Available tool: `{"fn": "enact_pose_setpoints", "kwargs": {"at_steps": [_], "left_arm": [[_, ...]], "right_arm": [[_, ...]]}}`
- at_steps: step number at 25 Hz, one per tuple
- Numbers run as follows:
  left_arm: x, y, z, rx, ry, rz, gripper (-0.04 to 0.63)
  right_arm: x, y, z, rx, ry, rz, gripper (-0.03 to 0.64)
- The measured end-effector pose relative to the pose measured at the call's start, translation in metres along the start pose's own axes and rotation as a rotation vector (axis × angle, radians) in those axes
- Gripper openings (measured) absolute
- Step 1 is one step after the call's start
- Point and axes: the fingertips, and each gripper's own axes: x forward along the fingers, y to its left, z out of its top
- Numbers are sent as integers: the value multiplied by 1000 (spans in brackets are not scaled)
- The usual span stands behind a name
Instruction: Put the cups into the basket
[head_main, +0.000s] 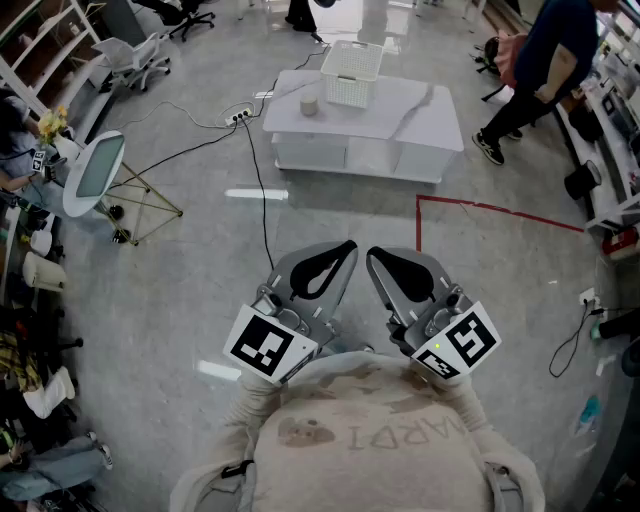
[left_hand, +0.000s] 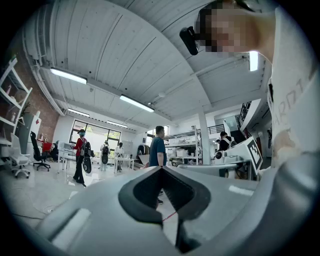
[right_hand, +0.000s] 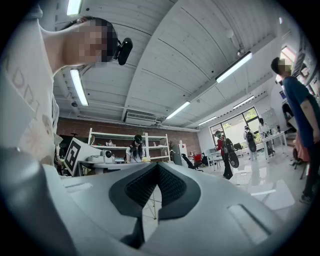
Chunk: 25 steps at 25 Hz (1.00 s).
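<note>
While well apart from the table (head_main: 440, 135), left gripper (head_main: 343, 250) and right gripper (head_main: 376, 256) near chest (head_main: 370, 430) (fingers together).

Pale cup (head_main: 309, 104) upright, just beside white basket (head_main: 351, 72) (latticed sides)

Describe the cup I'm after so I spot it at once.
Find the low white table ahead on the grey floor. A white latticed basket stands on its left half. The cup is just left of the basket, apart from it: small, pale, plain-sided, far shorter than the basket.
</note>
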Motion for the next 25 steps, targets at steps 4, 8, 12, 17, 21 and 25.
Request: {"fn": "enact_pose_setpoints", "kwargs": {"at_steps": [4, 8, 12, 17, 21, 25], "left_arm": [[0, 1, 0, -5, 5, 8, 2], [1, 2, -6, -14, 26, 15, 0], [-2, 7, -9, -17, 48, 18, 0], [-4, 27, -5, 4, 15, 24, 2], [-12, 44, -7, 2, 24, 33, 2], [-18, 60, -4, 24, 9, 23, 1]], "right_arm": [[0, 1, 0, 0, 1, 7, 21], [1, -1, -2, 1, 4, 10, 22], [7, -1, -2, 3, 6, 14, 21], [28, -3, -5, 1, 7, 23, 23], [43, -3, -7, -12, -3, 18, 23], [58, 0, -9, -44, 5, 17, 23]]}}
